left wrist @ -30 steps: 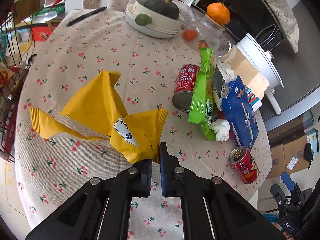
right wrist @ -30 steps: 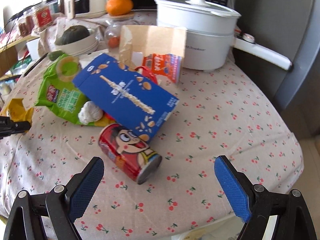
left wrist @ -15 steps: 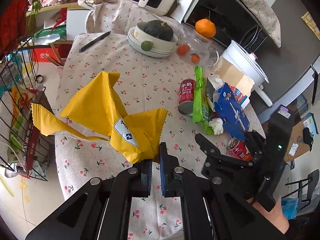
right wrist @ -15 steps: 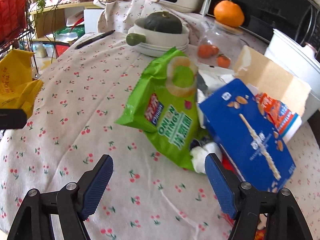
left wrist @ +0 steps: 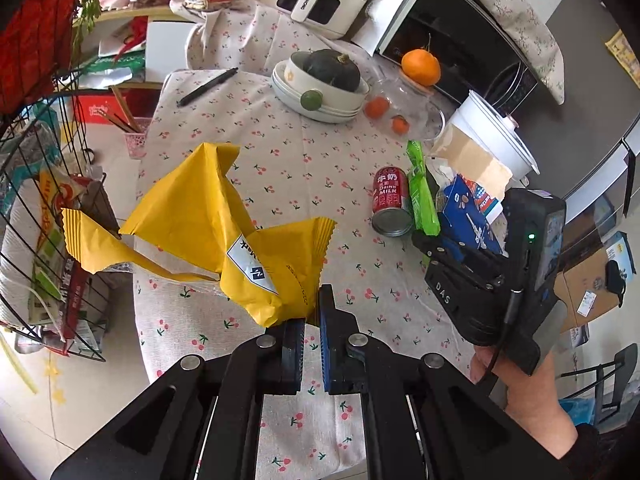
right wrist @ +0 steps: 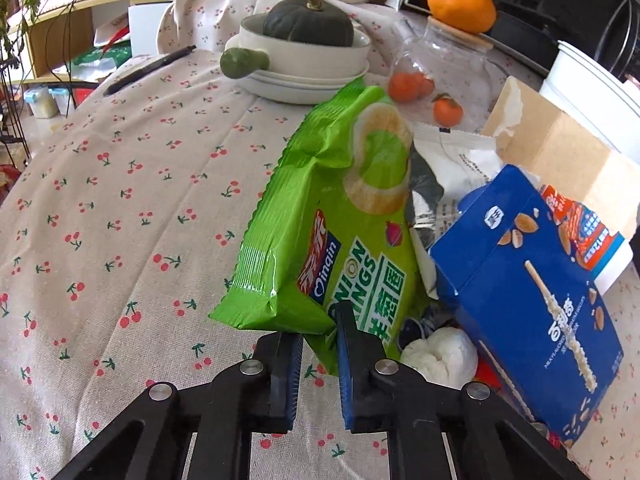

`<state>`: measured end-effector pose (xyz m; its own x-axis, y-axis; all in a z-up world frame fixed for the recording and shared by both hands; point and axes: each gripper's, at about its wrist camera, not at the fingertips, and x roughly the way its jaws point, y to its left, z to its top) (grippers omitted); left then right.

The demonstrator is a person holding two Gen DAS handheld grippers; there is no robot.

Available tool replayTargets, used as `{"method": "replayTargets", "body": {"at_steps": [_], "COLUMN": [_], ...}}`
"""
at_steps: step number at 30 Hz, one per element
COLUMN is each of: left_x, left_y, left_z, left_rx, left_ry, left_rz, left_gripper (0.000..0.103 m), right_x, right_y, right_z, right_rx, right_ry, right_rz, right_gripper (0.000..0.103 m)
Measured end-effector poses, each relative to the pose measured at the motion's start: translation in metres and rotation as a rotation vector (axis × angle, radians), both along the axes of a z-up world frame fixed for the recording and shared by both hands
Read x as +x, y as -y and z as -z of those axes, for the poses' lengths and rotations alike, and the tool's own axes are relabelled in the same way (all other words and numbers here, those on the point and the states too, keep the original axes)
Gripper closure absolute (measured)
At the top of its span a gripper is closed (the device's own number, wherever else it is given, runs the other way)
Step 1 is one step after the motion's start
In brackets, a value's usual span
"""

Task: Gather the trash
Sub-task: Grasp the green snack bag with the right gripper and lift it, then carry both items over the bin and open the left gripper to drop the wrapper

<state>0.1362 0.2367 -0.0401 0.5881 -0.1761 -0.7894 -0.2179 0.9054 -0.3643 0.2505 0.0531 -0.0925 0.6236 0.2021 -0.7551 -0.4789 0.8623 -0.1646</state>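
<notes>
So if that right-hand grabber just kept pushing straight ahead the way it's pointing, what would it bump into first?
The right gripper already has the green onion rings bag between its fingers, so the bag comes first. Pushed on, the bag would probably slide toward the white bowl with the squash, though depth is unclear.

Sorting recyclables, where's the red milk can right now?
Left wrist view: the red milk can lies on the tablecloth, right of centre, beside the green snack bag.

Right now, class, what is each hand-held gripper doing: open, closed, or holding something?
Left hand-held gripper: closed on the yellow wrapper.
Right hand-held gripper: closed on the green onion rings bag.
</notes>
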Motion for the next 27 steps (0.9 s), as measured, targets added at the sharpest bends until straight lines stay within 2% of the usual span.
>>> {"method": "replayTargets", "body": {"at_steps": [5, 11, 17, 22, 27], "left_x": [0.000, -0.005, -0.007, -0.010, -0.015], "left_y": [0.007, 0.017, 0.028, 0.045, 0.076], "left_z": [-0.002, -0.011, -0.015, -0.020, -0.030], "left_rx": [0.006, 0.011, 0.023, 0.030, 0.046], "left_ry": [0.008, 0.035, 0.047, 0.066, 0.095], "left_rz": [0.008, 0.032, 0.055, 0.095, 0.165], "left_gripper": [0.097, 0.097, 0.097, 0.097, 0.097], "right_x": [-0.007, -0.018, -0.033, -0.058, -0.089], "right_y": [0.012, 0.038, 0.062, 0.089, 0.138], "right_z": [-0.040, -0.097, -0.147, -0.177, -0.184], "right_rx": [0.105, 0.321, 0.456, 0.490, 0.502], "right_ry": [0.009, 0.020, 0.051, 0.106, 0.134], "right_rz": [-0.023, -0.027, -0.031, -0.030, 0.009], "right_gripper": [0.096, 0.096, 0.096, 0.096, 0.096]}}
